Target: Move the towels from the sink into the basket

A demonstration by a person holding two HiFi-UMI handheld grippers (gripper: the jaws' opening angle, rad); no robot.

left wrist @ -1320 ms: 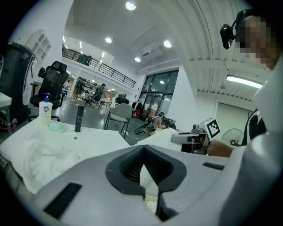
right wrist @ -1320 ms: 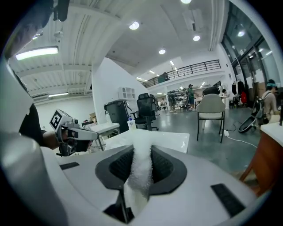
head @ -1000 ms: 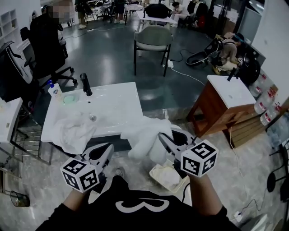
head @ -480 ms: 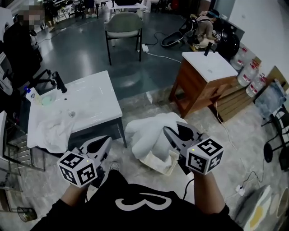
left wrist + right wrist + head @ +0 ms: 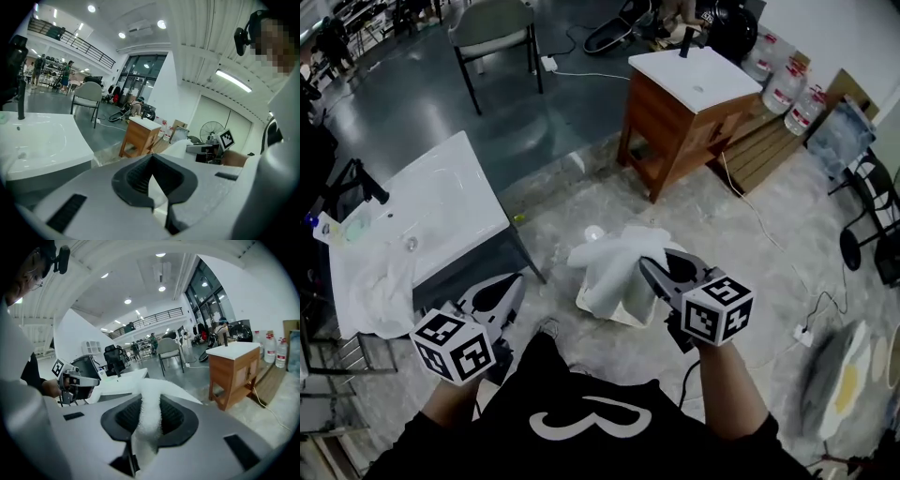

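Nearest the person, the left gripper (image 5: 508,284) has its jaws together on nothing, beside the sink's near corner. The right gripper (image 5: 661,270) is clamped on a white towel (image 5: 614,267), which hangs bunched from the jaws over the basket (image 5: 602,309) on the floor. Whether the towel touches the basket cannot be told. Farther left, a second towel (image 5: 370,286) drapes over the near edge of the sink (image 5: 441,202). A wooden cabinet (image 5: 684,103) stands beyond.
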